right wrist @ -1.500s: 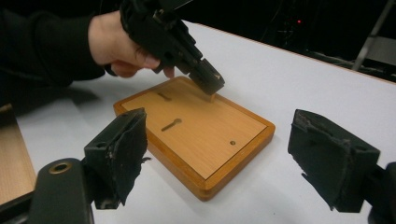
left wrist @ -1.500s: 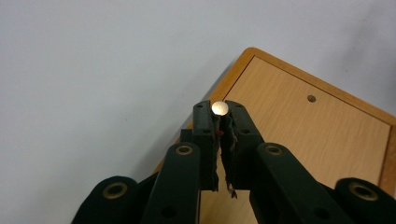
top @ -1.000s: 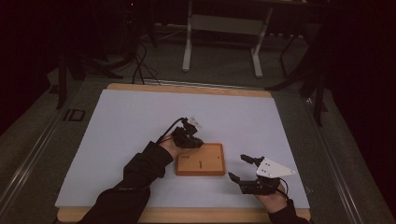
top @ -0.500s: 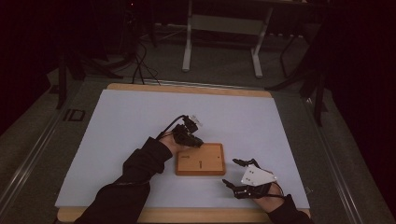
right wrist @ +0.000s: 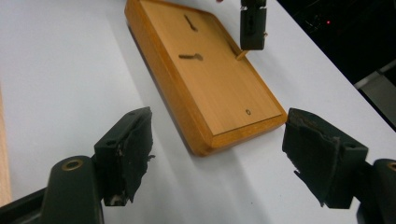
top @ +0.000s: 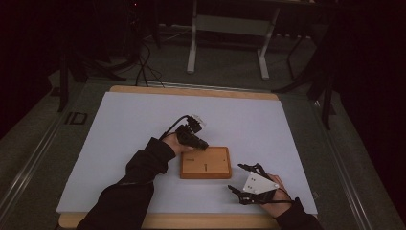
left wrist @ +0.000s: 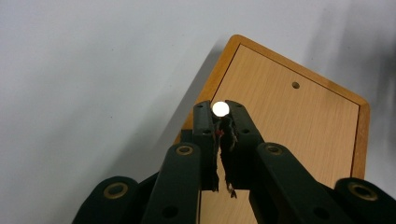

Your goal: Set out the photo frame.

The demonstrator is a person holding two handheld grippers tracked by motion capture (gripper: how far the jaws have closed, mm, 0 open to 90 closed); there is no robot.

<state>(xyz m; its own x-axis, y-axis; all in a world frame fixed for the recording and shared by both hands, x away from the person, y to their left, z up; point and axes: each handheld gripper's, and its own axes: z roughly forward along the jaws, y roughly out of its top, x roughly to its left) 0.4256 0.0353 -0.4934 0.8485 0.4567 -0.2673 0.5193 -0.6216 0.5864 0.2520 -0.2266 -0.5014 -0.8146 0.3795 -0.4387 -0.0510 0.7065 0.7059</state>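
**benchrat:** Board first: flat rectangular wooden board with rounded corners (top: 206, 163) lies on the white table sheet (top: 143, 120), and I'll place everything off it. The left gripper (top: 203, 144) sits over the board's far-left corner, jaws pinched nearly together on a small round-headed white peg (left wrist: 220, 108). From the left gripper view you see the peg's bright top poking out between the black pads, right above the board's edge.

**pegleg42:** And does the peg touch the wood?

**benchrat:** From the right gripper view its tip looks like it meets the surface beside a dark slot (right wrist: 190, 57), but I can't tell if it's in a hole. The right gripper (top: 244, 182) hangs off the board's near-right corner, just beside it, jaws spread wide with nothing between them. There's a tiny hole (right wrist: 247, 112) near that corner.
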